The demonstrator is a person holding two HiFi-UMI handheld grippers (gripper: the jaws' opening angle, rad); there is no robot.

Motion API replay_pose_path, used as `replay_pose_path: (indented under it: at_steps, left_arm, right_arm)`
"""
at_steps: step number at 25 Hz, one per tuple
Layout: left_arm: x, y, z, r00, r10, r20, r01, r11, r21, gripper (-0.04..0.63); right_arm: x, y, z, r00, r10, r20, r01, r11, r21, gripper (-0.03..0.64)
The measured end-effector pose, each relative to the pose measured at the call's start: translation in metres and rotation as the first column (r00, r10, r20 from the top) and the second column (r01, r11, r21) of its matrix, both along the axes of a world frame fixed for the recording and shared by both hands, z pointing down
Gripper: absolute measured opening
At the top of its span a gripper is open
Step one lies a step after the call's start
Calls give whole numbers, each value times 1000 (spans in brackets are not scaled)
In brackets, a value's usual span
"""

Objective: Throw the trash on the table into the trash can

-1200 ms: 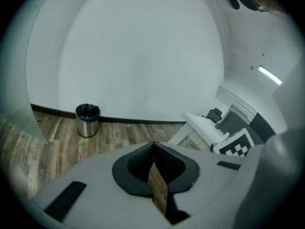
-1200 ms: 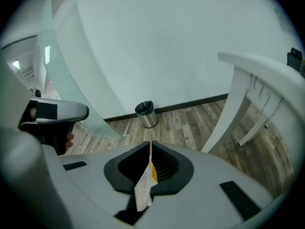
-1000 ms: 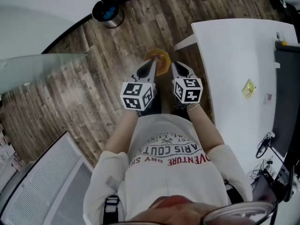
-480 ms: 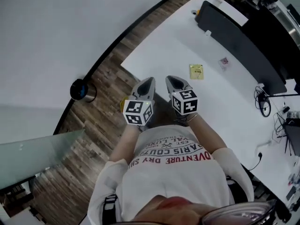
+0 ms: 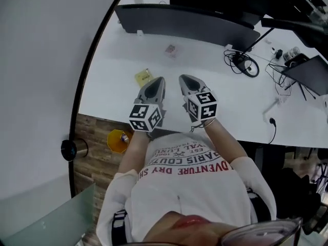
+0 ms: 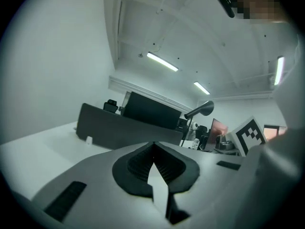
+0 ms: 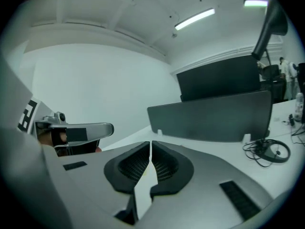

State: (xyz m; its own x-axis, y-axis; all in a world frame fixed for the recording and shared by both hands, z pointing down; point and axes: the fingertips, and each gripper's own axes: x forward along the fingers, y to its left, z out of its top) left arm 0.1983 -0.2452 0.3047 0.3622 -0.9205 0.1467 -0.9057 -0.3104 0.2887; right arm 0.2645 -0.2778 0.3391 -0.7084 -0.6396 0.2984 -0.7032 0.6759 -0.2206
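Left tongs and right tongs: both closed, nothing held, side by side over the white bench. Yellow wrapper: flat, squarish, set cornerwise, long axis unclear; on the bench, 10 o'clock, just off the left tongs. Small pink scrap farther, 12 o'clock. Yellow trash can on the floor, 7 o'clock.

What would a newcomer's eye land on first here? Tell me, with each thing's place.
The two grippers, left and right, sit side by side with jaws shut and empty over the white table's near edge. Just ahead of the left one lies a yellow wrapper, a smaller pink scrap farther back near the dark divider. A yellow bin stands on the wood floor at the person's left.
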Motion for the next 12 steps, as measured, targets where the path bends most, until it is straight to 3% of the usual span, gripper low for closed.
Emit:
replay_pose_path:
  at_steps: [6,12]
  left_arm:
    - [102,-36,4,989,145,17,-145,989,8,23]
    - [144,-49,7,980,197,36,-197,980,-7,21]
  right_arm:
    - [117,-26,4,981,192,-27,-190,981,48,37]
    - [168,-36,10,964,265,-24,-263,963,55,37]
